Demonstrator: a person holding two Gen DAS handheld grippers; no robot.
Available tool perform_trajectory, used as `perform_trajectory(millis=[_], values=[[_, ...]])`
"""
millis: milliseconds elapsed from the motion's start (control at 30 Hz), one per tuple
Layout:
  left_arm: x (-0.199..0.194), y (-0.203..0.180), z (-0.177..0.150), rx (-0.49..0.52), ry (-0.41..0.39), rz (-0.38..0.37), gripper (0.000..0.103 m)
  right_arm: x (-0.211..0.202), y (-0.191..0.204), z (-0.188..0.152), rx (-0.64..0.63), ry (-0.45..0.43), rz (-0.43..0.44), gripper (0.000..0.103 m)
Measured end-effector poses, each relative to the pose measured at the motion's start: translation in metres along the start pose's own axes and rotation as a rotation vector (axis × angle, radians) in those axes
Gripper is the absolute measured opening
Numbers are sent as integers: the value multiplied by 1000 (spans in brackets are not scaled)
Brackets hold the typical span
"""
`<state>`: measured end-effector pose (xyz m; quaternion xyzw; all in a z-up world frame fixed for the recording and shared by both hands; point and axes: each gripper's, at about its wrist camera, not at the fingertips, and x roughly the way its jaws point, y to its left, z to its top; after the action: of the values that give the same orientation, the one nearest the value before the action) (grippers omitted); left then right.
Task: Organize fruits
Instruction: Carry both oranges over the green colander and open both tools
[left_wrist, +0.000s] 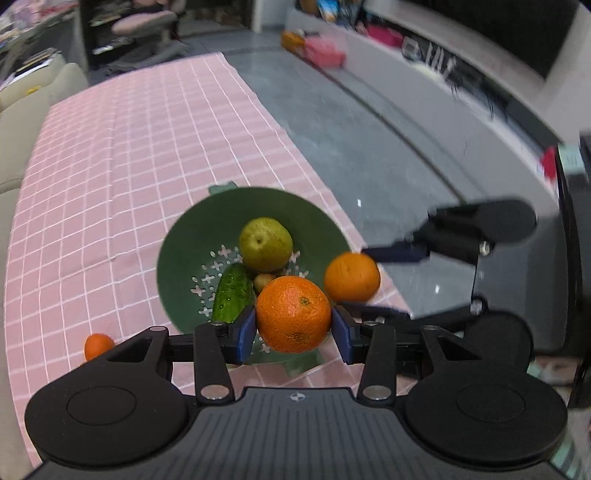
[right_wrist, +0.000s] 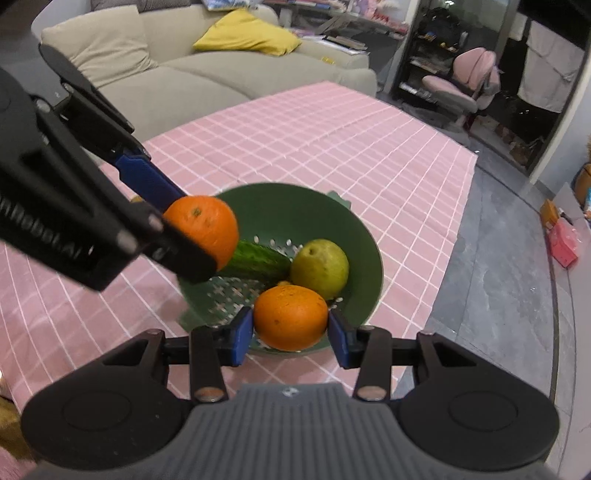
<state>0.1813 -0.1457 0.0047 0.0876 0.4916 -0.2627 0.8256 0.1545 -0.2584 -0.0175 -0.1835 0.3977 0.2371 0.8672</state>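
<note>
A green colander (left_wrist: 184, 243) (right_wrist: 295, 206) sits on the pink checked tablecloth and holds a green pear (left_wrist: 266, 243) (right_wrist: 319, 267), a cucumber (left_wrist: 232, 293) (right_wrist: 260, 260) and a small yellowish fruit (left_wrist: 264, 280). My left gripper (left_wrist: 293, 328) is shut on an orange (left_wrist: 293, 314) (right_wrist: 203, 229) above the colander's near rim. My right gripper (right_wrist: 290, 326) is shut on a second orange (right_wrist: 290, 317) (left_wrist: 352, 277) above the colander's other side. A small orange (left_wrist: 98, 345) lies on the cloth to the left.
The tablecloth (left_wrist: 110, 166) ends at a grey floor (left_wrist: 369, 147) on the right in the left wrist view. A beige sofa (right_wrist: 166, 74) with a yellow cushion (right_wrist: 247, 33) stands beyond the table. A pink chair (right_wrist: 461, 81) is further back.
</note>
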Motion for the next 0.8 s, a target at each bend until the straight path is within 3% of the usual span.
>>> perform_trajectory(millis=[367, 800], values=[[38, 3, 13, 184, 225, -15, 49, 33, -17, 13, -149, 78, 85, 41], [67, -11, 19, 298, 344, -59, 49, 54, -15, 15, -262, 160, 166, 41]])
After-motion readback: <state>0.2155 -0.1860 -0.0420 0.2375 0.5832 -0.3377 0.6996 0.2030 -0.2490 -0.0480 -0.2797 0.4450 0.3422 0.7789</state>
